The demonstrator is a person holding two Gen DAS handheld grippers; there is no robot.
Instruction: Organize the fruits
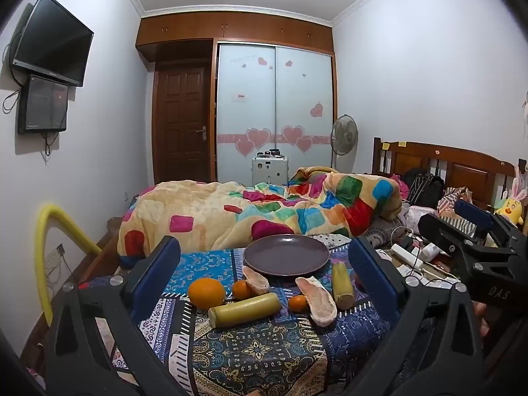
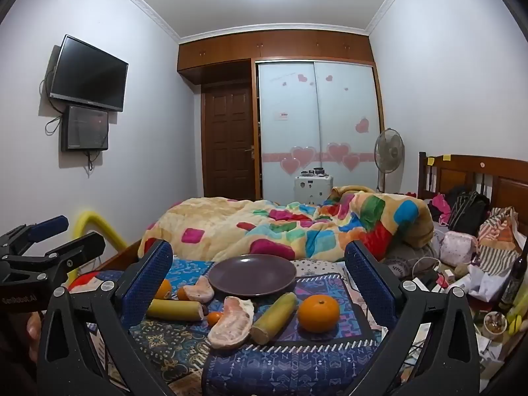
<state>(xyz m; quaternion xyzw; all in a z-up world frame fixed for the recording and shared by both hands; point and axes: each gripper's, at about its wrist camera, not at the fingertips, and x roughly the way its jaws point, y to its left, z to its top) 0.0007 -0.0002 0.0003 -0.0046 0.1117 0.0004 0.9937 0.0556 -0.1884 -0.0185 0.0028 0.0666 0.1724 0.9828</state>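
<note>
An empty purple plate (image 1: 286, 254) (image 2: 252, 275) sits on a patterned cloth (image 1: 257, 346). In front of it lie a big orange (image 1: 206, 292), two small oranges (image 1: 242, 289) (image 1: 298, 303), two pomelo segments (image 1: 255, 280) (image 1: 317, 301) and two sugarcane pieces (image 1: 244, 309) (image 1: 342, 284). The right wrist view shows another big orange (image 2: 318, 308), a pomelo segment (image 2: 232, 321) and a sugarcane piece (image 2: 274, 316). My left gripper (image 1: 264, 272) is open and empty, above the fruit. My right gripper (image 2: 259, 272) is open and empty too.
A colourful blanket (image 1: 264, 211) covers the bed behind the plate. Cables, chargers and clutter (image 1: 415, 257) lie to the right, with bags and a bottle (image 2: 516, 274). A yellow foam tube (image 1: 52, 237) stands at the left. Wardrobe and fan are far back.
</note>
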